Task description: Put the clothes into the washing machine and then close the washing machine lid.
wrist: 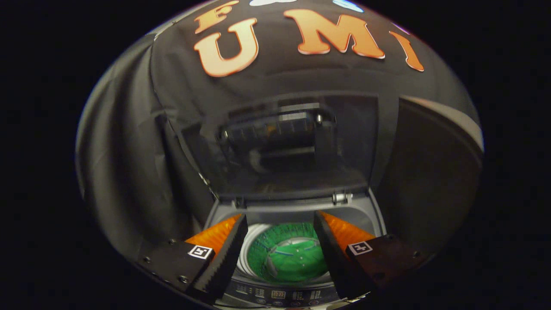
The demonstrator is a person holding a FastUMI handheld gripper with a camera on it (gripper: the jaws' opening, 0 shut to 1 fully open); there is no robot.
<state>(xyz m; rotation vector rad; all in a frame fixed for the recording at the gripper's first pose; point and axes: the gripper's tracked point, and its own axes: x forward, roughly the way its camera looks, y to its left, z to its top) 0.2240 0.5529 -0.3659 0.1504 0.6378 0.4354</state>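
Note:
A top-loading washing machine (357, 215) stands right below me, and its glass lid (292, 146) is raised upright behind the tub. A green garment (288, 258) lies down inside the drum. My gripper (280, 224) hovers open above the tub mouth. The green cloth shows between the two fingers, well below them, and nothing is held. The left finger (228, 245) and the right finger (331, 245) stand wide apart.
The control panel (280, 295) runs along the machine's near edge under the fingers. The lid hinge (342, 198) sits at the back right of the opening. Black cloth walls close in behind and on both sides.

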